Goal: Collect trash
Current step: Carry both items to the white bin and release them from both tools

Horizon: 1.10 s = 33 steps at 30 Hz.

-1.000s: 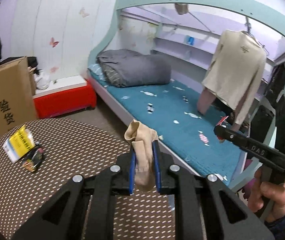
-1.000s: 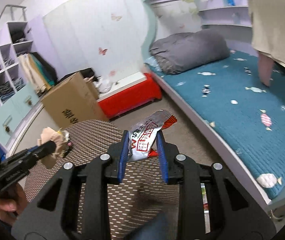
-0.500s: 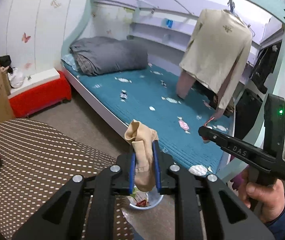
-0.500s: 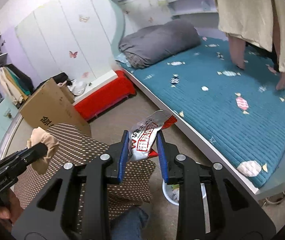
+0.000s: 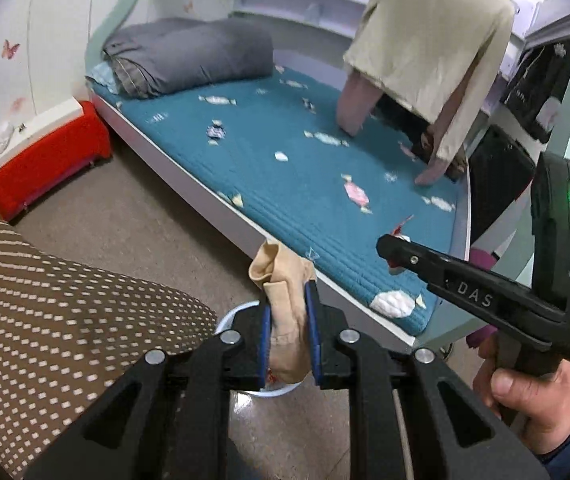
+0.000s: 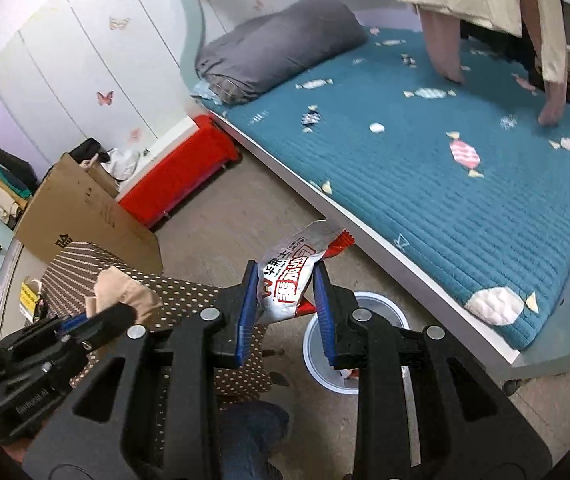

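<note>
Both grippers have swung from the dotted table (image 5: 65, 312) down toward the floor bin (image 6: 381, 308), left gripper (image 5: 289, 340) clamping beige tissue (image 5: 285, 280), right gripper (image 6: 285, 304) pinching a snack wrapper (image 6: 297, 276); centre each over the rim before releasing.

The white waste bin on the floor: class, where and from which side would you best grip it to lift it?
Grip the white waste bin by its thin upright rim, probably from above, one finger inside and one outside. Its mouth opens upward, and the far arc of the rim is exposed.

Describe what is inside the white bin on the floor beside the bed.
The white bin holds some red-and-white scraps at the bottom. The right gripper and its snack wrapper hide most of the inside.
</note>
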Each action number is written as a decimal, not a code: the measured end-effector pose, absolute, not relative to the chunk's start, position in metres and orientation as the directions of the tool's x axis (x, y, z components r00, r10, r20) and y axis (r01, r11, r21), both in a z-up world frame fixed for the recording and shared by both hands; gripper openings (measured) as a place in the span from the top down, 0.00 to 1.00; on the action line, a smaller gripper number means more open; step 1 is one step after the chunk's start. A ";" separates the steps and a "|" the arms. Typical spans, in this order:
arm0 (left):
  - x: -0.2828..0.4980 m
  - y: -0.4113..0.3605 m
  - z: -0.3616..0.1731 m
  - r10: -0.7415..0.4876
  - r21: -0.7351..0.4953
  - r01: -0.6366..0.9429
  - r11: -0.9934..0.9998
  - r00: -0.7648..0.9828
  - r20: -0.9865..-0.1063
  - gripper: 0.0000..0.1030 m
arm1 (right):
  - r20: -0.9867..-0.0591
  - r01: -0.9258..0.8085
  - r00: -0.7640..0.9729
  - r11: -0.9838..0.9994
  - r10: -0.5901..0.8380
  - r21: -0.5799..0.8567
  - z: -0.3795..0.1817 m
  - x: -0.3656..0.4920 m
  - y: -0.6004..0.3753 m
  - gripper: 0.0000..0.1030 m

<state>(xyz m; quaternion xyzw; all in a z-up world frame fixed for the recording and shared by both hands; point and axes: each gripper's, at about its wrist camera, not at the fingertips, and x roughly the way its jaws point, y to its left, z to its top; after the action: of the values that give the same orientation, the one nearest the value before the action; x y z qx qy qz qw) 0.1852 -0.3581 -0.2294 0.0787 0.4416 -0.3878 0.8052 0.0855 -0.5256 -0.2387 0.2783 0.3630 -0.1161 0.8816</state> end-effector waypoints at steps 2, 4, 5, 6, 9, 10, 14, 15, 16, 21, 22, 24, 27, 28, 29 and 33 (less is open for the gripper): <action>0.188 -0.365 -0.241 -0.542 -0.216 0.692 0.689 0.293 -0.788 0.85 | -0.717 0.414 0.697 0.812 0.009 0.412 -0.249 0.090 -0.530 0.73; 0.193 -0.372 -0.253 -0.527 -0.216 0.689 0.691 0.276 -0.804 0.85 | -0.730 0.425 0.683 0.801 0.021 0.421 -0.261 0.095 -0.536 0.73; 0.195 -0.376 -0.258 -0.520 -0.215 0.690 0.691 0.268 -0.811 0.85 | -0.734 0.431 0.679 0.796 0.025 0.425 -0.265 0.097 -0.538 0.73; 0.196 -0.379 -0.263 -0.515 -0.216 0.691 0.690 0.259 -0.817 0.85 | -0.738 0.436 0.674 0.790 0.030 0.430 -0.271 0.099 -0.541 0.73; 0.202 -0.387 -0.274 -0.505 -0.223 0.691 0.687 0.233 -0.831 0.85 | -0.752 0.451 0.658 0.776 0.044 0.441 -0.285 0.103 -0.546 0.73; 0.204 -0.388 -0.277 -0.502 -0.225 0.693 0.685 0.225 -0.835 0.85 | -0.755 0.454 0.654 0.773 0.049 0.444 -0.290 0.105 -0.547 0.72; 0.212 -0.398 -0.288 -0.487 -0.218 0.699 0.681 0.209 -0.848 0.52 | -0.771 0.475 0.631 0.746 0.081 0.467 -0.313 0.111 -0.556 0.64; 0.213 -0.399 -0.289 -0.483 -0.216 0.697 0.683 0.210 -0.850 0.37 | -0.777 0.487 0.624 0.737 0.082 0.469 -0.318 0.111 -0.559 0.43; 0.215 -0.399 -0.290 -0.474 -0.205 0.688 0.697 0.226 -0.851 0.16 | -0.781 0.504 0.620 0.720 0.083 0.477 -0.324 0.110 -0.561 0.37; 0.223 -0.394 -0.290 -0.429 -0.182 0.655 0.733 0.238 -0.871 0.14 | -0.794 0.563 0.606 0.675 0.057 0.478 -0.332 0.100 -0.566 0.11; 0.223 -0.390 -0.287 -0.429 -0.178 0.651 0.738 0.249 -0.868 0.13 | -0.797 0.574 0.602 0.668 0.048 0.473 -0.331 0.097 -0.566 0.10; 0.223 -0.383 -0.281 -0.432 -0.166 0.645 0.746 0.278 -0.858 0.13 | -0.808 0.590 0.589 0.671 0.021 0.448 -0.326 0.092 -0.564 0.07; 0.215 -0.372 -0.266 -0.435 -0.140 0.632 0.762 0.340 -0.834 0.13 | -0.814 0.599 0.581 0.690 -0.025 0.406 -0.313 0.087 -0.558 0.06; 0.211 -0.368 -0.259 -0.442 -0.137 0.631 0.764 0.356 -0.823 0.13 | -0.807 0.595 0.590 0.692 -0.032 0.408 -0.307 0.085 -0.556 0.06; 0.209 -0.366 -0.256 -0.445 -0.134 0.632 0.763 0.363 -0.819 0.12 | -0.802 0.593 0.596 0.693 -0.035 0.410 -0.303 0.084 -0.555 0.06; 0.198 -0.357 -0.237 -0.467 -0.128 0.644 0.754 0.389 -0.794 0.12 | -0.784 0.578 0.618 0.710 -0.058 0.403 -0.282 0.082 -0.544 0.06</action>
<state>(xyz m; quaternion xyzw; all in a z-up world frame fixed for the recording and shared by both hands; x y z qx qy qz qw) 0.1981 -0.3570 -0.2367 0.1009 0.4391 -0.3359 0.8272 0.0821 -0.5441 -0.2818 0.3302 0.3935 -0.1899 0.8367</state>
